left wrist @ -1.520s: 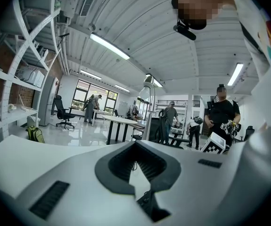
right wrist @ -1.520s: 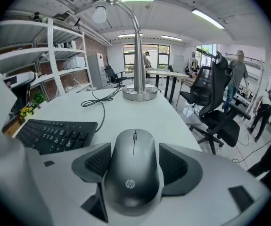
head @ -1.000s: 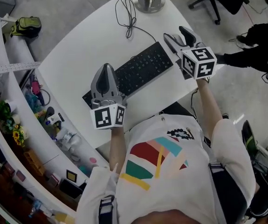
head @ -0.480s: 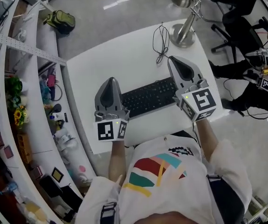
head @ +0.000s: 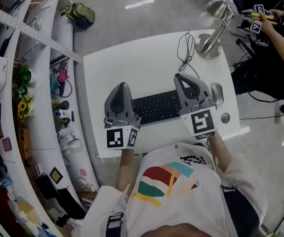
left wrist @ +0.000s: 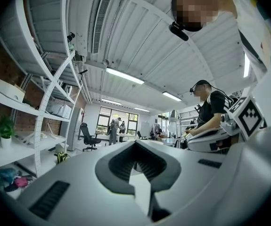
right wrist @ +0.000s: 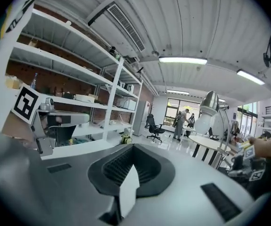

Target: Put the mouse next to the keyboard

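Near the bench's (head: 132, 63) right edge, the mouse (head: 217, 94) is lying just beyond the right end of the keyboard (head: 156, 107). The right gripper (head: 180, 79) is hovering over that end, clenched on nothing and close beside the mouse. The left gripper (head: 121, 87) is hanging over the keyboard's left end, likewise clenched and empty. A lamp (head: 210, 47) is standing at the far right corner, with a black cable (head: 185, 51) looping beside it.

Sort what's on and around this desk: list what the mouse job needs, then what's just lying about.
For the job:
- mouse
- keyboard

Just lying about:
- desk lamp
- loose cable
- small round grey thing near the desk edge
- green bag on the floor
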Demonstrator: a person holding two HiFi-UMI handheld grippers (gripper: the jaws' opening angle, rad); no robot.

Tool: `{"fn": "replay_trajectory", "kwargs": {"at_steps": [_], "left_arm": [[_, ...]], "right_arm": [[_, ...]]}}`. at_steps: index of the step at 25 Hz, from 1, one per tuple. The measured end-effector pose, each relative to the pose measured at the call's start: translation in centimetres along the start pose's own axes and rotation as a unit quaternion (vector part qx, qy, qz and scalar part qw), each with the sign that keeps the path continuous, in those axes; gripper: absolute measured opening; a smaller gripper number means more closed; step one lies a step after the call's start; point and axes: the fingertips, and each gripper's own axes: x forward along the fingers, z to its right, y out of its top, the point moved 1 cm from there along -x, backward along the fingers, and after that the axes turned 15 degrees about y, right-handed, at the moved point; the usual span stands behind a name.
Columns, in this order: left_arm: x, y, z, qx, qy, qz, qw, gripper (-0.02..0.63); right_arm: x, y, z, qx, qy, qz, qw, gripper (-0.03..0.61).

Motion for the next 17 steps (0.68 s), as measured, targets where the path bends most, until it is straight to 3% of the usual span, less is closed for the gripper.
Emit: {"fn": "replay_trajectory", "kwargs": {"at_steps": [17], "left_arm": [[0.6, -1.0, -0.2, -0.007, 0.004, -0.009, 0.9999, 0.044]], "right_arm": [[0.8, -1.1, -0.1, 0.019, 0.023, -0.005, 1.0, 0.012]]}}
